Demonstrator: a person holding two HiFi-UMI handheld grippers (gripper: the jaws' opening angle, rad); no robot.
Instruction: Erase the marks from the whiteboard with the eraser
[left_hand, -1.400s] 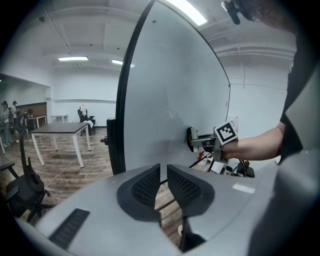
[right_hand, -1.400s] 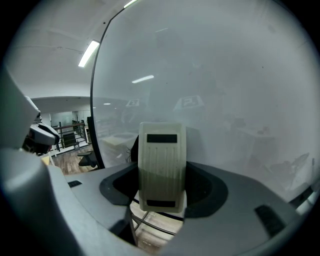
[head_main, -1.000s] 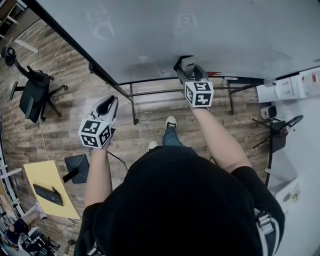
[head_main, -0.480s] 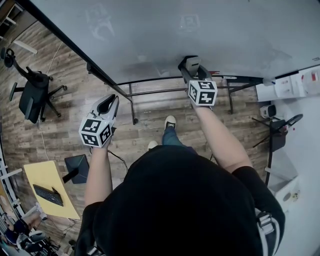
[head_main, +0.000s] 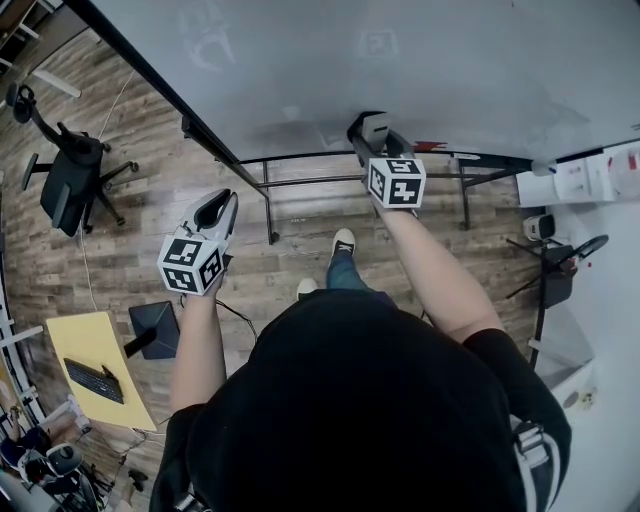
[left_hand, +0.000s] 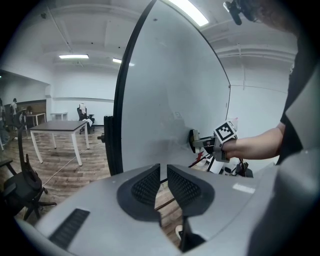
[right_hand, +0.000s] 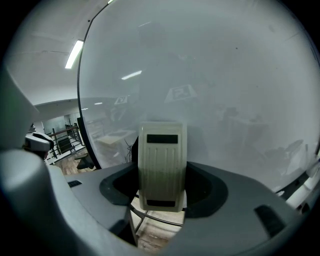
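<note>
The whiteboard (head_main: 400, 60) fills the top of the head view, with only faint grey smears low on it. My right gripper (head_main: 373, 130) is shut on a beige eraser (right_hand: 161, 167), whose far face is against or very near the lower part of the board (right_hand: 210, 75). From the left gripper view, the right gripper (left_hand: 197, 142) shows at the board (left_hand: 165, 100) with the eraser (left_hand: 191, 140) at its tip. My left gripper (head_main: 215, 208) hangs away from the board over the floor. Its jaws are shut with nothing between them (left_hand: 163, 182).
The board stands on a black metal frame (head_main: 270, 200) with a tray holding a red marker (head_main: 430, 147). An office chair (head_main: 70, 175) is at left, a yellow table with a keyboard (head_main: 95, 375) at lower left, and white boxes (head_main: 585, 175) at right.
The right gripper with the eraser slid a little right along the board's lower part, then back left. The left gripper has stayed where it was.
</note>
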